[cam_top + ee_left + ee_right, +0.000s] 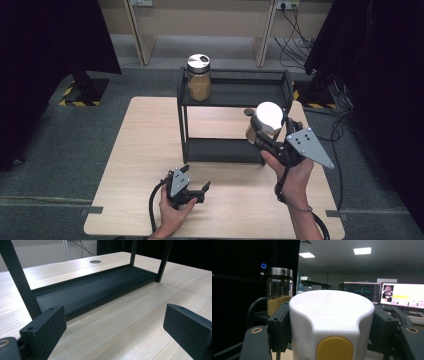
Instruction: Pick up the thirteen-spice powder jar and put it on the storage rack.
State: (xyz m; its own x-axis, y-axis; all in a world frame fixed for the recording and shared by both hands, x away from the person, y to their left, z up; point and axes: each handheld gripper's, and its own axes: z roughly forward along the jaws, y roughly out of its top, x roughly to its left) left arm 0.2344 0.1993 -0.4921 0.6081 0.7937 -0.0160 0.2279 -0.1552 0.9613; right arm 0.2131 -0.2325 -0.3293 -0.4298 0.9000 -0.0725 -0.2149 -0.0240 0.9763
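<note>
White-lidded jar (pixel 331 322), with a yellow button on its lid, is being clenched between the right gripper's (pixel 272 131) jaws and held in the air at about 3 o'clock of the black two-tier rack (pixel 233 95), near its right end and around top-shelf height. One jar with a metal lid (pixel 199 77), holding tan powder, is already being kept on the top shelf at 11 o'clock; behind the white lid it is being seen again (pixel 279 293). Judged from this, shelving is about halfway: one jar placed, one being carried, setting down and releasing left. Left gripper (pixel 189 189) is being held released, jaws wide apart and grasping nothing, low over the wooden table (pixel 135 165) at 6 o'clock, aimed at the bare bottom shelf (pixel 92 291). Count: two jars, one rack with two shelves, two grippers, one table. Contents of the carried jar are being seen as tan, hard to tell further.
</note>
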